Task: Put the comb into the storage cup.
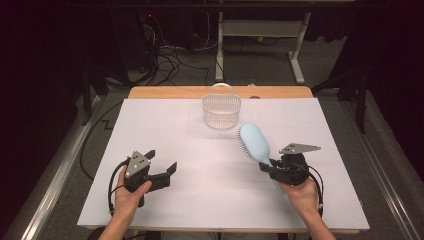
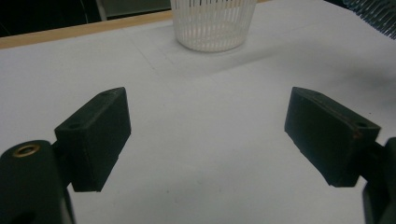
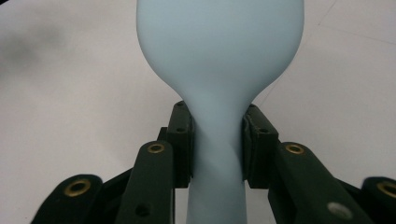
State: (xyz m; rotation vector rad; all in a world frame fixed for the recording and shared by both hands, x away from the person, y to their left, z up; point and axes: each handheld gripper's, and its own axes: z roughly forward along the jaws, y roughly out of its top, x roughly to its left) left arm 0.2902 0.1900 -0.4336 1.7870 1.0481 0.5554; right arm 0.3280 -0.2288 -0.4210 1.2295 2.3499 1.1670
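Note:
A light blue hairbrush is held above the white sheet at the right, its head pointing up-left and its bristles facing left. My right gripper is shut on the brush's neck; in the right gripper view both pads press the blue handle from either side. A clear ribbed plastic basket stands upright at the back middle of the sheet, just behind the brush head. My left gripper hovers at the front left, open, with nothing between its fingers. The basket lies ahead of the left gripper.
A white sheet covers the wooden table, whose far edge shows behind the basket. Beyond the table lie floor cables and a white desk frame. Bare sheet lies between the two grippers.

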